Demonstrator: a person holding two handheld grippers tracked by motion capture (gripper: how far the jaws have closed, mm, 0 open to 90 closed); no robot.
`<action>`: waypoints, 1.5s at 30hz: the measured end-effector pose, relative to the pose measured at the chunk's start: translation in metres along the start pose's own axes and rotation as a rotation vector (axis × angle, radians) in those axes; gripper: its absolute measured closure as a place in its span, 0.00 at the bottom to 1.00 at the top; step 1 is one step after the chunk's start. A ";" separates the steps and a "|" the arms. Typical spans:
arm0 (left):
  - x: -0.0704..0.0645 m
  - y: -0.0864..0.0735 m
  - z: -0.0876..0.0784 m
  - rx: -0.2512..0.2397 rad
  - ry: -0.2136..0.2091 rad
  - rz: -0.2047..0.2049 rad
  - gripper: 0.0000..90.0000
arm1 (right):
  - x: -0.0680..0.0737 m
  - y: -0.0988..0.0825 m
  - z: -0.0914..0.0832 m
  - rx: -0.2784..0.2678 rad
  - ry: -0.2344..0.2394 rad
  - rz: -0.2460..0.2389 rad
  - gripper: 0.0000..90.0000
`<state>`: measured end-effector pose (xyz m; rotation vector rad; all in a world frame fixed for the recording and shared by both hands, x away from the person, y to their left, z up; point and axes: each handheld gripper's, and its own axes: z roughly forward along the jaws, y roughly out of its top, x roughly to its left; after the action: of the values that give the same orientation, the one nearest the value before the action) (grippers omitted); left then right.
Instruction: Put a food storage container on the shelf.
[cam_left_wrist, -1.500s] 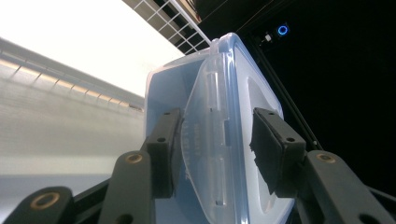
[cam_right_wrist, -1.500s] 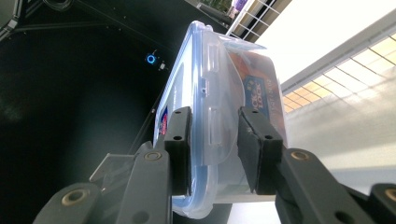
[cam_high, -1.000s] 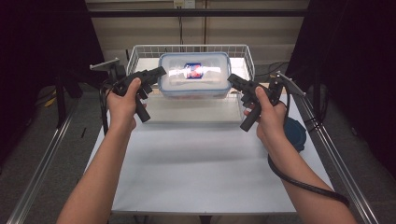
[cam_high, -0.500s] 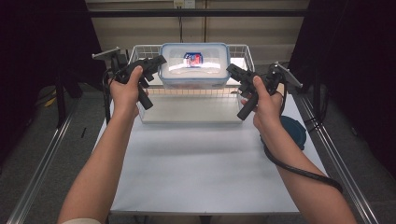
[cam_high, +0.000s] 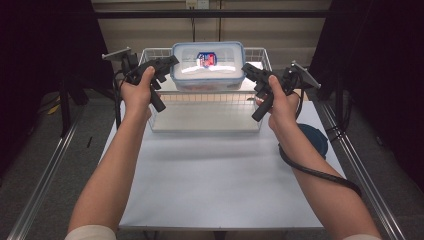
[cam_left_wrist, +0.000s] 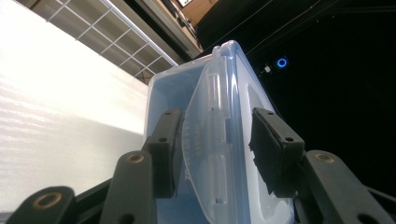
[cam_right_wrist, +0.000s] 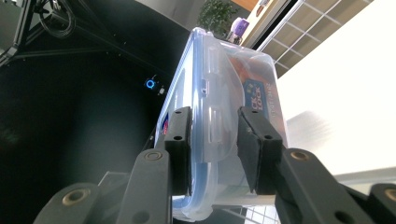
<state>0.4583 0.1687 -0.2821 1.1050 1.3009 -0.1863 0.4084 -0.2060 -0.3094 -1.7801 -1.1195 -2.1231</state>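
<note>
You are clamping your left gripper (cam_high: 167, 64) on the left end of the clear plastic container (cam_high: 208, 64), and your right gripper (cam_high: 248, 72) on its right end. In the left gripper view the jaws are standing partly closed, pressing the end latch flap (cam_left_wrist: 210, 154) between them; in the right gripper view the other pair is doing the same at the opposite flap (cam_right_wrist: 215, 121). So both tools are gripping, not gaping.

You are holding the container in the air over the far part of the white wire basket (cam_high: 205, 107), which is sitting on the white table (cam_high: 215, 180). Its long axis is running straight from one gripper to the other, lid up and roughly level. Neither hand is nearer; it is hanging squarely between them. Any lowering into the basket will, I judge, need both hands sinking together, or it will tilt.
</note>
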 end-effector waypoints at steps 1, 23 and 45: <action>0.000 0.001 0.001 0.002 0.003 0.000 0.61 | 0.000 0.000 0.000 0.007 -0.008 0.003 0.74; 0.013 0.012 0.016 -0.024 0.038 -0.001 0.61 | -0.011 0.005 0.022 -0.004 -0.034 0.028 0.74; 0.032 0.014 0.029 -0.036 0.079 -0.028 0.59 | -0.022 0.004 0.040 -0.014 -0.072 0.028 0.74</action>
<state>0.4977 0.1691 -0.3045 1.0733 1.3856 -0.1411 0.4478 -0.1917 -0.3270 -1.8806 -1.0916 -2.0714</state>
